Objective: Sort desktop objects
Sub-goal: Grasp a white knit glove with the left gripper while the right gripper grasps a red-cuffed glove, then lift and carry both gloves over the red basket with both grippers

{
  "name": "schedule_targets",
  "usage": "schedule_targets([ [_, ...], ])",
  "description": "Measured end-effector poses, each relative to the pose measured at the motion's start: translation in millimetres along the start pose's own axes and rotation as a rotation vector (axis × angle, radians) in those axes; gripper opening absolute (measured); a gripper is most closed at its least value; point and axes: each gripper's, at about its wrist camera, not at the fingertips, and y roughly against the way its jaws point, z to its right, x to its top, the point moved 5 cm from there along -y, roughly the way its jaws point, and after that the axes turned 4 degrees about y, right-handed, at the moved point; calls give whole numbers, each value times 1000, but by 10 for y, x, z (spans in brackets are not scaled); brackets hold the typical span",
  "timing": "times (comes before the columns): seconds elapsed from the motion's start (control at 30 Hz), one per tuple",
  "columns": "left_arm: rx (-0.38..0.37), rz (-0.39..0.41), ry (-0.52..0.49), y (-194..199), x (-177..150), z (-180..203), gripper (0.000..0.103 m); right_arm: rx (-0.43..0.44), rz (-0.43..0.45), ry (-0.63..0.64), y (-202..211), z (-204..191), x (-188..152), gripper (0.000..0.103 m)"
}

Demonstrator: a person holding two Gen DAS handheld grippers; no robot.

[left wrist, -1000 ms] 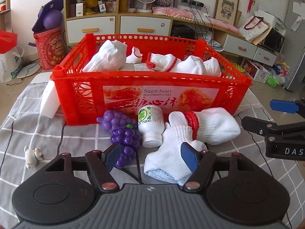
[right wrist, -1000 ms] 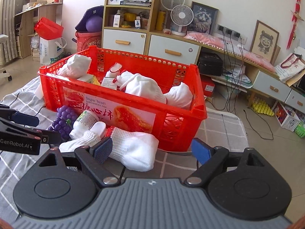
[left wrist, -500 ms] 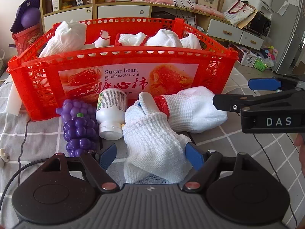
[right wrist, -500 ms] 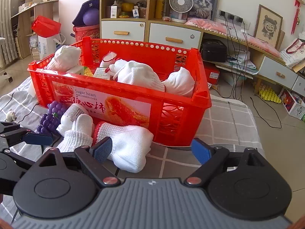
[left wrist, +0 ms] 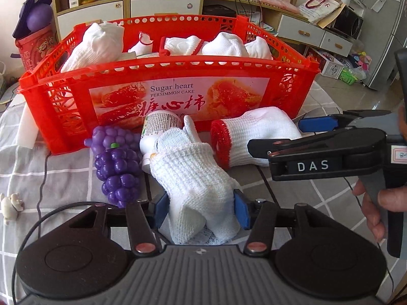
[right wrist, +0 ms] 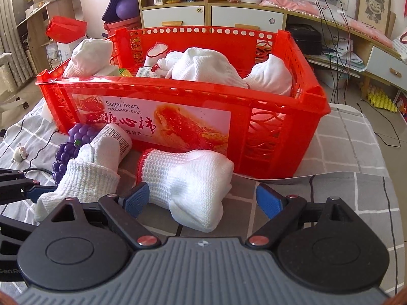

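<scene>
Left to right on the checked cloth [left wrist: 30,162]: small figurine [left wrist: 11,204]; purple grapes [left wrist: 115,167]; bottle [left wrist: 159,129] lying against the red crate [left wrist: 178,63].

Left gripper [left wrist: 199,209] pinches the plain white glove [left wrist: 195,185], blue pads touching both its sides.

Red-cuffed glove [right wrist: 188,180] lies beside it, before the crate.

Right gripper [right wrist: 203,199] spread wide, near that glove's end, gripping nothing.

Crate holds more white gloves [right wrist: 203,66].

Your surface is a grey checked cloth [left wrist: 63,175]. On it: red crate [left wrist: 175,99]; against its front, purple grapes [left wrist: 117,162], a white bottle [left wrist: 159,129] on its side, two white gloves [left wrist: 195,178] [left wrist: 254,137]. A small white figurine [left wrist: 10,204] sits far left; a black cable [left wrist: 43,167] runs across.
</scene>
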Motion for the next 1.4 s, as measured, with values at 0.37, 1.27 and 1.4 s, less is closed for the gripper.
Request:
schedule_targets([
  [0.37, -6, 6, 25, 123, 56, -175, 55, 16, 15, -5, -251, -143, 25, 78],
  [1.27, 29, 247, 58, 669, 537, -136, 51, -123, 264, 19, 1375, -230, 343, 47],
  [1.4, 78, 299, 103, 698, 658, -172, 50, -132, 279, -45, 1392, -138, 396, 47],
])
